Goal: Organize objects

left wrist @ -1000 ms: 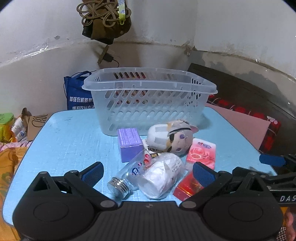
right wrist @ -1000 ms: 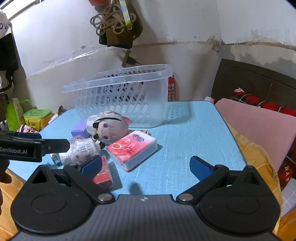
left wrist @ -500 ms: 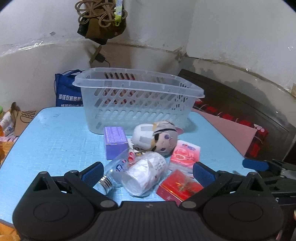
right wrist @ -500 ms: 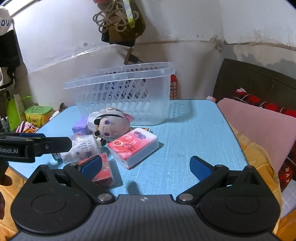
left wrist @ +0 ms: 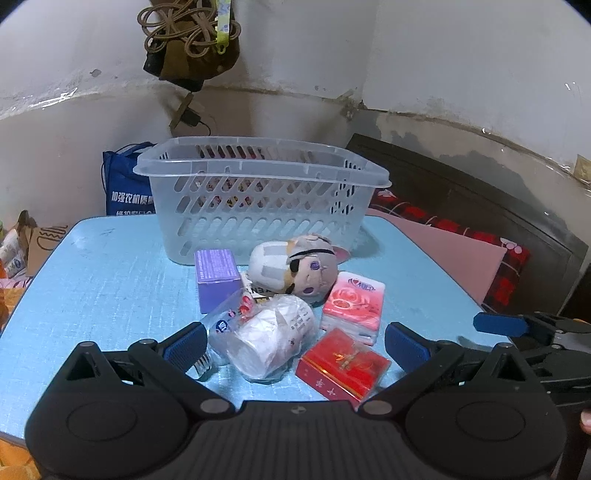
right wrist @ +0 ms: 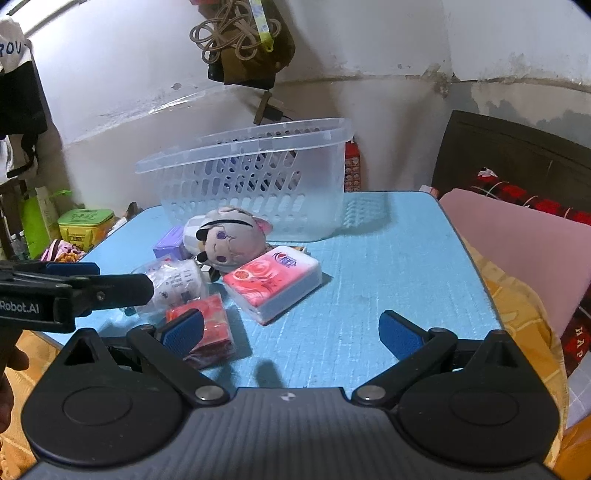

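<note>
A clear slotted basket (left wrist: pixel 258 192) (right wrist: pixel 258 177) stands at the back of the blue table (left wrist: pixel 92 280) (right wrist: pixel 388 266). In front of it lie a purple box (left wrist: pixel 216 273), a plush doll (left wrist: pixel 295 269) (right wrist: pixel 229 240), a pink tissue pack (left wrist: pixel 352 302) (right wrist: pixel 273 280), a red box (left wrist: pixel 343 363) (right wrist: pixel 207 325), a wrapped white roll (left wrist: pixel 269 338) (right wrist: pixel 177 286) and a clear bottle (left wrist: pixel 225 325). My left gripper (left wrist: pixel 295 343) is open just before the roll and red box. My right gripper (right wrist: pixel 291 332) is open over bare table right of the red box.
A blue bag (left wrist: pixel 125 184) and clutter (left wrist: pixel 22 243) sit behind and left of the table. A pink cushion (right wrist: pixel 517 251) and a dark headboard (left wrist: pixel 480 206) lie to the right. A rope bundle (left wrist: pixel 188 33) hangs on the wall. A green tin (right wrist: pixel 86 225) sits at left.
Both grippers have drifted slightly; the left view has shifted so the objects sit further left and nearer its fingers. Nothing was gripped or moved on the table.
</note>
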`<move>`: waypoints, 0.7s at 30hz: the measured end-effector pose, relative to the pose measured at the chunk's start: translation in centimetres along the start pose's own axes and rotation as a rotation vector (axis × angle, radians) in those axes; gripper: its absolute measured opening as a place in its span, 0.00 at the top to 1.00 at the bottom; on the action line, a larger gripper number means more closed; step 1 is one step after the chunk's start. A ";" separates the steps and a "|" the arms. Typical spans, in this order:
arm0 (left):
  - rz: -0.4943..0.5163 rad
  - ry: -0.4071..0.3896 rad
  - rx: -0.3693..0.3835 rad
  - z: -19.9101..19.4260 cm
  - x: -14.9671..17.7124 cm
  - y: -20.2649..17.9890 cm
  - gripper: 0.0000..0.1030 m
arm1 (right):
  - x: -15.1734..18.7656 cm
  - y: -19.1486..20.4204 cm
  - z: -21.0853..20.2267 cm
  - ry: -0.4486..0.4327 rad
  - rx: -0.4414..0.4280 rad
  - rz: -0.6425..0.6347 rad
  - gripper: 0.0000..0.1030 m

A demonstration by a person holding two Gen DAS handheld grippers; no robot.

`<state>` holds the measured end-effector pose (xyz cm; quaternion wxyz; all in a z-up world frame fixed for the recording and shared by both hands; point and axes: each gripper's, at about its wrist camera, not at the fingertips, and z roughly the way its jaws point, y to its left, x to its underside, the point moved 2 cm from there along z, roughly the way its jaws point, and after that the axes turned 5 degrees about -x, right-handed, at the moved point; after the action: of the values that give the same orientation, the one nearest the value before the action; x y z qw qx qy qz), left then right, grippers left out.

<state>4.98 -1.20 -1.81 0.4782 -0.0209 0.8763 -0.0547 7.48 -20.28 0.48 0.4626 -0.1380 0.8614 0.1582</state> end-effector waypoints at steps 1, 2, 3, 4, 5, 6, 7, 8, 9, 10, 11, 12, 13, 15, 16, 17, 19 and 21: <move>0.005 -0.004 -0.003 -0.1 0.0 0.0 0.00 | 0.0 -0.1 0.0 -0.002 -0.003 0.004 0.00; 0.010 -0.007 -0.006 -0.2 0.0 -0.1 0.00 | 0.1 -0.1 -0.1 -0.004 -0.006 0.009 0.00; 0.015 -0.011 -0.010 -0.2 0.0 -0.2 0.00 | 0.1 -0.3 -0.1 -0.009 -0.017 0.015 0.00; 0.015 -0.016 -0.010 -0.3 0.0 -0.2 0.00 | 0.2 -0.4 -0.3 -0.017 -0.022 0.024 0.00; 0.015 -0.018 -0.011 -0.3 -0.1 -0.1 0.00 | 0.2 -0.6 -0.3 -0.024 -0.026 0.039 0.00; 0.015 -0.019 -0.015 -0.4 -0.1 -0.1 0.00 | 0.1 -0.8 -0.4 -0.026 -0.033 0.056 0.00; 0.016 -0.019 -0.026 -0.3 -0.2 -0.1 0.00 | 0.1 -1.0 -0.4 -0.024 -0.040 0.070 0.00; 0.016 -0.020 -0.035 -0.3 -0.1 -0.1 0.00 | 0.1 -1.1 -0.3 -0.023 -0.038 0.077 0.00; 0.016 -0.018 -0.042 -0.2 -0.1 0.0 0.00 | 0.1 -1.2 -0.3 -0.023 -0.031 0.076 0.00; 0.015 -0.016 -0.044 -0.1 -0.1 0.0 0.00 | 0.2 -1.1 -0.3 -0.023 -0.021 0.069 0.00; 0.013 -0.016 -0.046 -0.1 -0.1 0.1 0.00 | 0.1 -1.1 -0.3 -0.021 -0.013 0.061 0.00; 0.010 -0.015 -0.048 -0.1 -0.1 0.2 0.00 | 0.1 -1.0 -0.2 -0.020 -0.007 0.054 0.00; 0.008 -0.013 -0.049 0.0 -0.1 0.2 0.00 | 0.1 -1.0 -0.2 -0.017 -0.005 0.048 0.00; 0.006 -0.011 -0.051 0.1 -0.1 0.3 0.00 | 0.1 -0.9 -0.1 -0.014 -0.010 0.042 0.00; 0.004 -0.011 -0.052 0.1 -0.1 0.4 0.00 | 0.1 -0.9 0.0 -0.013 -0.014 0.039 0.00; 0.003 -0.011 -0.053 0.1 -0.1 0.4 0.00 | 0.1 -0.8 0.0 -0.012 -0.015 0.034 0.00; 0.002 -0.010 -0.059 0.1 -0.1 0.5 0.00 | 0.1 -0.8 0.1 -0.008 -0.014 0.029 0.00; -0.001 -0.007 -0.060 0.2 0.0 0.6 0.00 | 0.1 -0.8 0.1 -0.005 -0.012 0.027 0.00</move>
<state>5.21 -0.65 -1.97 0.4802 -0.0357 0.8760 -0.0286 7.82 -20.95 0.21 0.4617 -0.1289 0.8610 0.1697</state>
